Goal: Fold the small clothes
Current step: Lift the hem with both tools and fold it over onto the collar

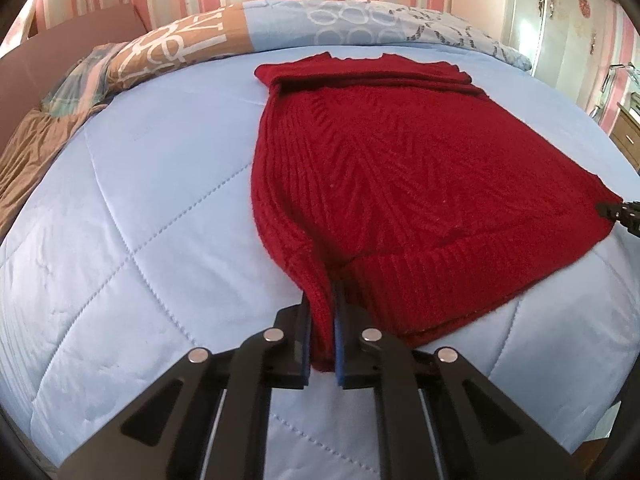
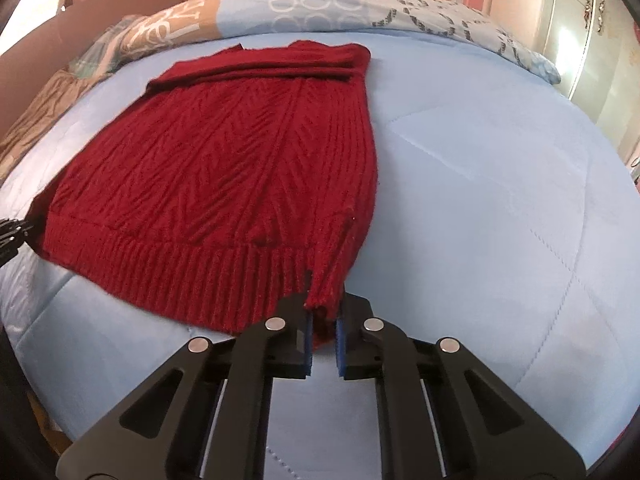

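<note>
A dark red knitted sweater (image 1: 400, 168) lies flat on a light blue quilt (image 1: 140, 200), sleeves folded across its far end. My left gripper (image 1: 322, 312) is shut on the sweater's near-left hem corner. My right gripper (image 2: 324, 312) is shut on the near-right hem corner of the sweater (image 2: 224, 168). The right gripper's tip shows at the right edge of the left wrist view (image 1: 618, 212). The left gripper's tip shows at the left edge of the right wrist view (image 2: 14, 230).
The quilt (image 2: 480, 200) covers a bed. Patterned pillows (image 1: 360, 24) and a brown cover (image 1: 32, 152) lie along the far and left sides. A white wardrobe (image 2: 584, 36) stands at the right, a striped wall behind.
</note>
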